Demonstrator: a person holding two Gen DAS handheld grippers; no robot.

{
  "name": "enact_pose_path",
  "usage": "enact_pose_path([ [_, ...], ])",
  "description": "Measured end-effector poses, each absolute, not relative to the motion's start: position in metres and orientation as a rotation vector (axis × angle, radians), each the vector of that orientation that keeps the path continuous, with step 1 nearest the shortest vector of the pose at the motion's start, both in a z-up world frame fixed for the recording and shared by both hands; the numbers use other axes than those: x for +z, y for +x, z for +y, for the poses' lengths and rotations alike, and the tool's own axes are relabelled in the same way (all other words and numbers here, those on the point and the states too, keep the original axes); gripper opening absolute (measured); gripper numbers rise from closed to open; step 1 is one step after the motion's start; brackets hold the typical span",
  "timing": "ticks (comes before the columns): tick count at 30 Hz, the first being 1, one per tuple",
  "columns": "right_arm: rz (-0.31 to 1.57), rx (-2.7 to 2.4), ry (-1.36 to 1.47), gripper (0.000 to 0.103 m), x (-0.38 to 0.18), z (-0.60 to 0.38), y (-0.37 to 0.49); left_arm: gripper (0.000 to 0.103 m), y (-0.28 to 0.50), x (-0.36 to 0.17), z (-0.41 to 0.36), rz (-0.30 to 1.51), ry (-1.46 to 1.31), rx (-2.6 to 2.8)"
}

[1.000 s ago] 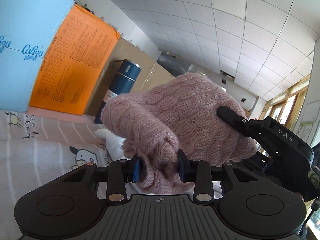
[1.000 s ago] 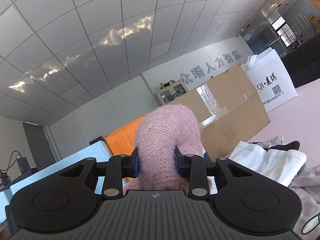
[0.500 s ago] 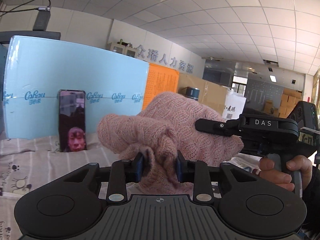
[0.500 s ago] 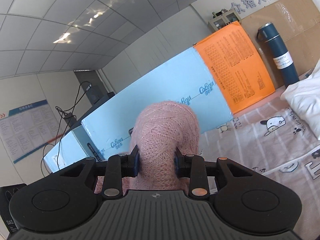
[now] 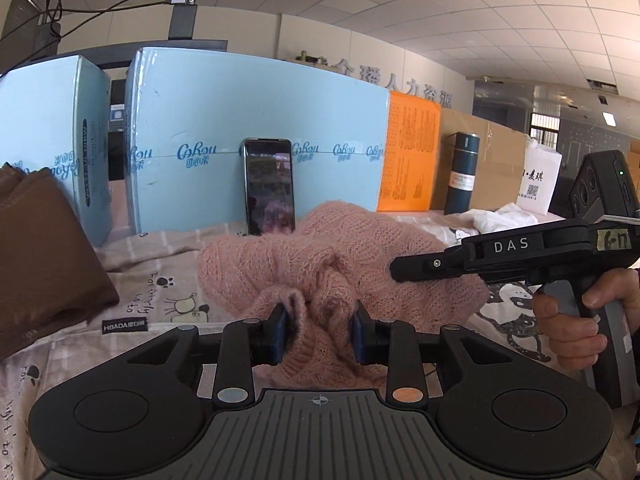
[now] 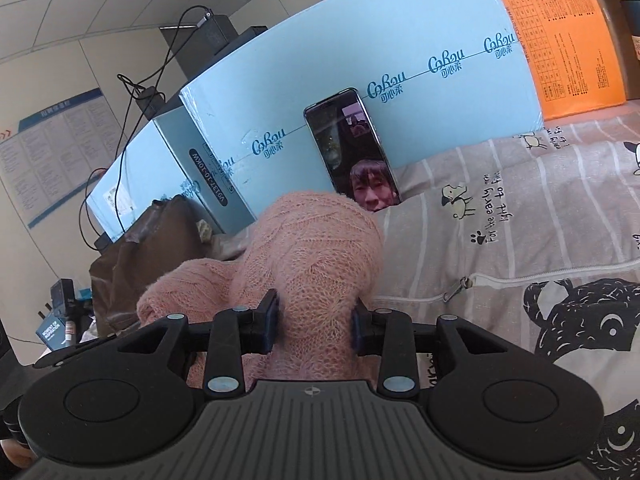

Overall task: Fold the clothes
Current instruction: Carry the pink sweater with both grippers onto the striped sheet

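While both grippers, left gripper (image 5: 318,330) and right gripper (image 6: 314,326), clench the pink knit sweater (image 5: 340,256), its bunched span runs between them, nearer than the propped phone (image 5: 269,186).

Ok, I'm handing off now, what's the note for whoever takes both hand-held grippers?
Left hand-held gripper: shut on the pink sweater.
Right hand-held gripper: shut on the same sweater, another bunch of it.
The sweater hangs bunched between them over the printed bedsheet, in front of the phone leaning on the blue box.
Done: picked up. Left: spread flat, fold.
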State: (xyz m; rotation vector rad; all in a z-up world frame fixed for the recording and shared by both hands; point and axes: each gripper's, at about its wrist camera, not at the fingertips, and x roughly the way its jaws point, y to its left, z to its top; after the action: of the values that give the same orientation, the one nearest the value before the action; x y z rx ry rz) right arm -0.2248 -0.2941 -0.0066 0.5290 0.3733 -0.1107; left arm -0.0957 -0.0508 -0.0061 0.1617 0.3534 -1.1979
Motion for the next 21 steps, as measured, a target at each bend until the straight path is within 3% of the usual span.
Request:
enact_pose_path([
  [8,0.334,-0.218,0.473,0.033,-0.004,-0.320,-0.233,0.034,-0.076,-0.004,-0.078,0.347,0.133,-1.295],
  [12,0.302,-0.268,0.421,0.034,0.001,-0.328,-0.239,0.046,-0.067,-0.011,-0.060,0.487,0.107,-1.308],
  [14,0.290,-0.255,0.358,0.050,0.003,-0.326,-0.243,0.064,-0.063,-0.014,-0.052,0.544,0.083,-1.281],
  [16,0.262,-0.242,0.269,0.059,0.008,-0.318,-0.243,0.079,-0.056,-0.017,-0.044,0.607,0.045,-1.252],
  [21,0.273,-0.056,0.139,0.069,0.016,-0.289,-0.230,0.085,-0.040,-0.009,-0.010,0.564,-0.089,-1.201],
])
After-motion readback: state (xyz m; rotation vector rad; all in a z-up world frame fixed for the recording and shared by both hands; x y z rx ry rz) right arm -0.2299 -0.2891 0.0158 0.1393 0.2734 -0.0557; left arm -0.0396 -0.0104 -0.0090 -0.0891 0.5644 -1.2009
